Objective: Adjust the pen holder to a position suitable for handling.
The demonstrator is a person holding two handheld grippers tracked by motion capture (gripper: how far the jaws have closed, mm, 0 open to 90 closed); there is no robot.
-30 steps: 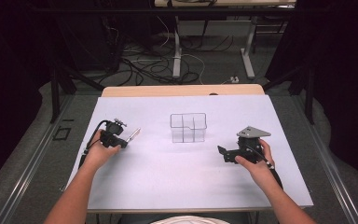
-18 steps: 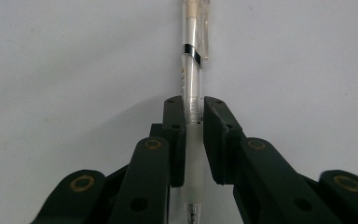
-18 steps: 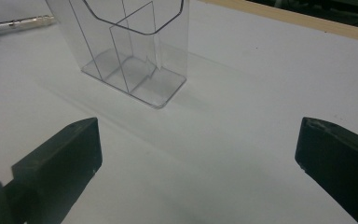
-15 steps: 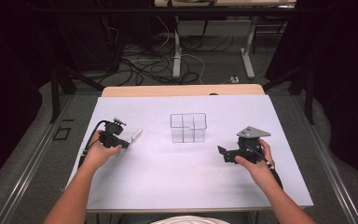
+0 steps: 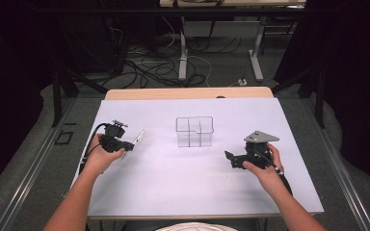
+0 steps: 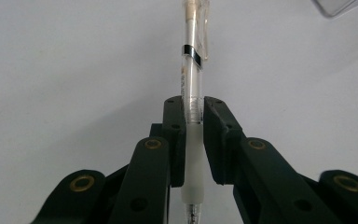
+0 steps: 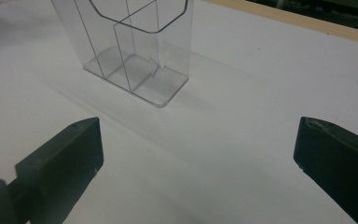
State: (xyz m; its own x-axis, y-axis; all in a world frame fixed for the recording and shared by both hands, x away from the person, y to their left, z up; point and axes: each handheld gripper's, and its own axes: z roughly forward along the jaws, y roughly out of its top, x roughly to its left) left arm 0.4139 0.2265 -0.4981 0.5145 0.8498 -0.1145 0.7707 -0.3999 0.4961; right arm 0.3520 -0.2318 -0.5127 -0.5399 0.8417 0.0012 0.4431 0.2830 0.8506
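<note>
Two grippers: left gripper (image 6: 193,135) clamped on pen (image 6: 192,70), right gripper (image 7: 196,154) apart. Risk: pen tilting and catching the organizer (image 5: 194,131) rim, center frame.

The left tongs (image 5: 125,146), clamped on the clear pen (image 5: 139,136), rose a little off the bench (image 5: 173,183) and drifted slightly, so the pen's far end tilted up toward the clear organizer (image 5: 194,131).

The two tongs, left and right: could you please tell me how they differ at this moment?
The left tongs are shut on a clear pen; the right tongs stand wide open with nothing between them. The left tongs are lifted off the white table, while the right tongs sit low near the clear organizer. Both have black jaws and are hand-held.
</note>
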